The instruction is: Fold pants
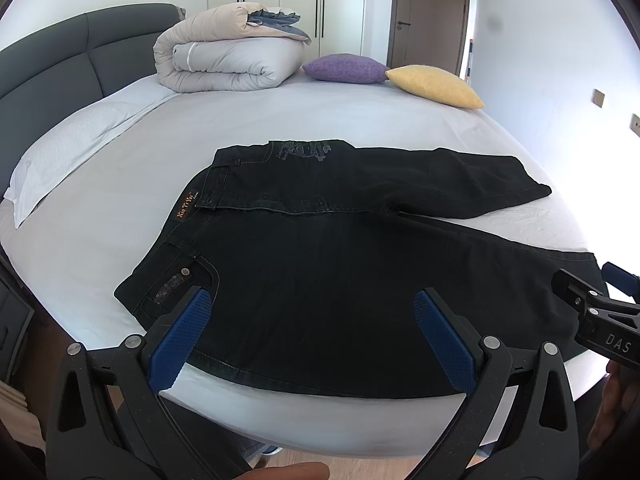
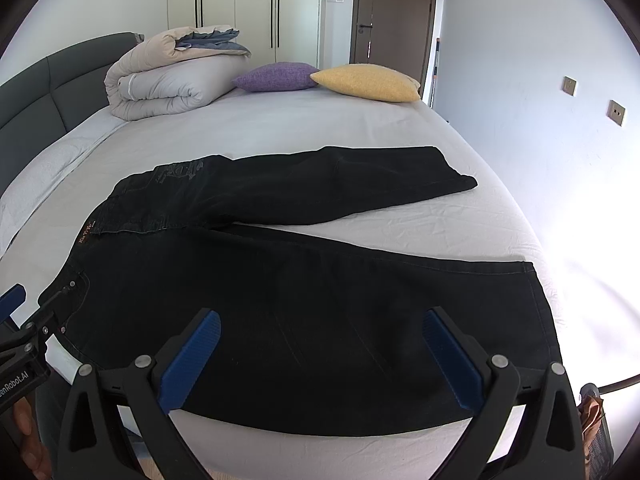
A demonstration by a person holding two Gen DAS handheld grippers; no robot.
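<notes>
black pants spread flat on the white bed.

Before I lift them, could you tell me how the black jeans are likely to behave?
The black jeans lie limp on the bed, so they will probably drape and sag. The denim looks thick, likely fairly heavy. A single-point lift would probably let the splayed legs trail.

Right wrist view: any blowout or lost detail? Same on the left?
Right wrist view: the sheet blows out white at the right edge, and the black pants show little fabric detail. Left wrist view: milder glare on the right, pants equally dark; fisheye bends the bed edge in both.
</notes>
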